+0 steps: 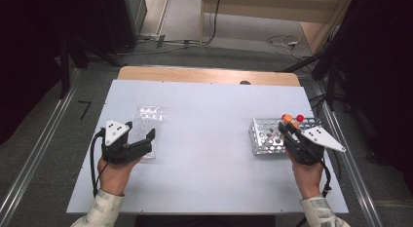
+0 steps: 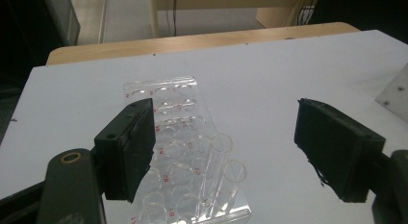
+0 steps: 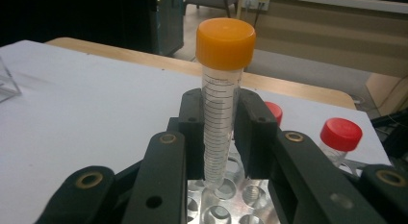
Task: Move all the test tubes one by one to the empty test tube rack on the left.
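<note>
The orange-capped tube (image 3: 222,99) stands upright between the two black jaws of the right gripper (image 3: 222,137), which are clamped on its clear graduated barrel just below the cap, its tapered tip hanging directly over the holes of the metal rack (image 3: 226,205) beneath the jaws. I judge the tube light and stiff, a thin plastic wall that is smooth and could slip or tilt if squeezed near the cone, so the straight barrel under the cap, where the pads sit now, looks the best place to hold it; the cap itself is wider and would keep it from sliding down through the grip. Beyond the right-hand jaw stand two red-capped tubes (image 3: 340,137), both seated in the rack, so three capped tubes can be counted in all, one orange and two red. In the high view the rack (image 1: 265,137) lies just ahead of the right gripper (image 1: 288,127). Well apart, across the white table (image 1: 209,139), the left gripper (image 1: 141,132) has its jaws standing wide and pressing on nothing, and between and ahead of them lies one clear plastic tray (image 2: 168,137) with numbered wells, on whose near end two open, uncapped clear tubes (image 2: 223,173) lie side by side.
</note>
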A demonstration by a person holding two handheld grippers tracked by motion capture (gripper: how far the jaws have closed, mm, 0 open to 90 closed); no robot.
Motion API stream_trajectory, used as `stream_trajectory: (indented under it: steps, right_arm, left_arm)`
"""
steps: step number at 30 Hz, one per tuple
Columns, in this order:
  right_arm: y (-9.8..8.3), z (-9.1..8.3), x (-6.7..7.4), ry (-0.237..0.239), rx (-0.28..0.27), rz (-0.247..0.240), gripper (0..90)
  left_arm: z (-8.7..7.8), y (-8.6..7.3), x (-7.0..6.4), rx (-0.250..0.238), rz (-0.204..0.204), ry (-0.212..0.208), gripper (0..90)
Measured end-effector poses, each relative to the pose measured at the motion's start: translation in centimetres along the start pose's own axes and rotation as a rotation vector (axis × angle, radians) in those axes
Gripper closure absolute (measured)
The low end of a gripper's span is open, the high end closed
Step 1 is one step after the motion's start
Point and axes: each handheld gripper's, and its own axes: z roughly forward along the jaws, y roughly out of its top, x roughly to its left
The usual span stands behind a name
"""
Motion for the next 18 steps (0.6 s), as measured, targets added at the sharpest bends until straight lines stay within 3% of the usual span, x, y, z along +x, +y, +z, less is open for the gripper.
stream_trajectory:
  steps: [7,18]
  right_arm:
    - [0.4,0.0,1.7,0.074,-0.004,0.001,71.6]
    - [0.1,1.7,6.3,0.215,0.027,-0.037,71.6]
  left_arm:
    - [0.0,0.0,-0.3,0.0,0.003,-0.009,22.5]
    - [0.0,0.2,-1.3,0.005,0.008,-0.056,20.5]
